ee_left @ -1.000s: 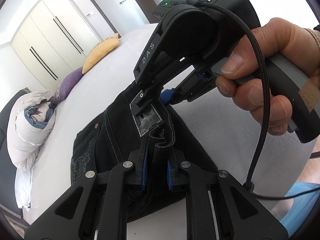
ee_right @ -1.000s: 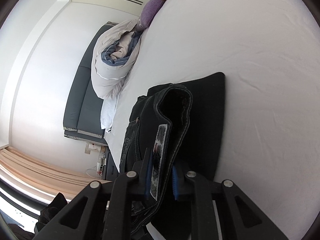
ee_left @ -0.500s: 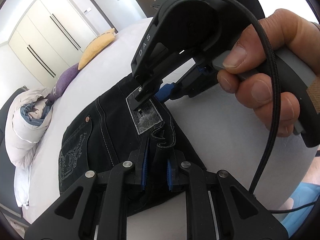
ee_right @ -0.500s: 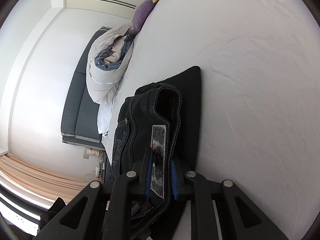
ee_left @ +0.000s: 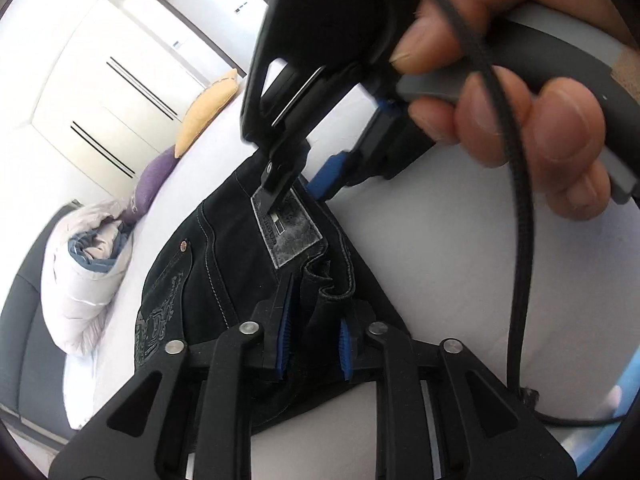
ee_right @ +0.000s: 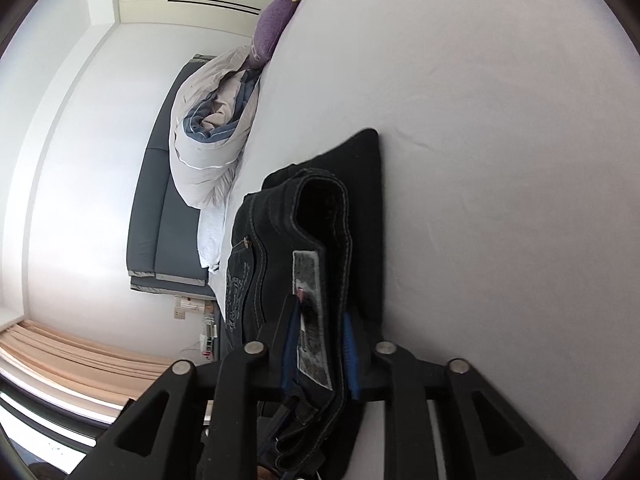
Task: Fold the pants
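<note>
We see a white bed point(ee_right: 500, 160) with black pants point(ee_left: 224, 264) lying folded on it, the fold seemingly nearly finished. Our left gripper point(ee_left: 312, 340) and right gripper point(ee_right: 318, 354) are both opening, the waistband still between their blue pads.

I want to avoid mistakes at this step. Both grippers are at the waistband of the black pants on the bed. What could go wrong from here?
1. Both grippers' jaws are opening with the waistband between them; the raised edge may spring open and spoil the fold.
2. The right gripper sits at the grey label; a finger might snag it when pulling away.
3. The cable hangs close to the pants and could drag them.
</note>
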`<action>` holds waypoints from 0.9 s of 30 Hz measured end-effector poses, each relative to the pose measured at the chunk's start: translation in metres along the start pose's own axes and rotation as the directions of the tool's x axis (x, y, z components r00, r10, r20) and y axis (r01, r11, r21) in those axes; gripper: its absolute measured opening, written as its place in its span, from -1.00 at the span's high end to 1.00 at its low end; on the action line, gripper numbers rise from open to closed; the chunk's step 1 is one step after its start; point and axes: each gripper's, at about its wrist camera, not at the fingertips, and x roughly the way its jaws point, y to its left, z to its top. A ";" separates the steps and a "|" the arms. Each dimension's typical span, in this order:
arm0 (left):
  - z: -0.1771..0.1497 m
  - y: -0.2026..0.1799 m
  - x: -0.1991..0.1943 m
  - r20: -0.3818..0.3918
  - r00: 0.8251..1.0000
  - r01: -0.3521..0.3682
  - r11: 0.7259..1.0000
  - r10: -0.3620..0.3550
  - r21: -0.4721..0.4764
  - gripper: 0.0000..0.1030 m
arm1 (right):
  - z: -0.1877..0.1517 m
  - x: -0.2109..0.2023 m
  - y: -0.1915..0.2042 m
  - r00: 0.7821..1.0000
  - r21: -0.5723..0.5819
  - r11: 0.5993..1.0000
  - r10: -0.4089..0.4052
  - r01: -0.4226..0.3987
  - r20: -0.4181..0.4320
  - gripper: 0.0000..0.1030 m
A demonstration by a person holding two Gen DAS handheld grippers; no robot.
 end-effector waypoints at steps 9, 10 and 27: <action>-0.030 0.086 -0.046 0.049 0.993 0.120 0.952 -0.111 -0.280 -0.63 | 0.011 -0.050 0.032 0.993 -0.047 0.998 0.041 -0.036 0.114 0.20; -0.033 0.099 -0.046 0.051 0.990 0.138 0.938 -0.128 -0.319 -0.63 | 0.012 -0.045 0.042 0.992 -0.072 0.995 0.071 -0.064 0.102 0.20; -0.062 0.229 0.124 -0.096 0.925 0.220 0.725 -0.368 -0.653 0.35 | -0.017 0.034 0.022 0.994 -0.096 0.994 -0.064 0.056 -0.089 1.00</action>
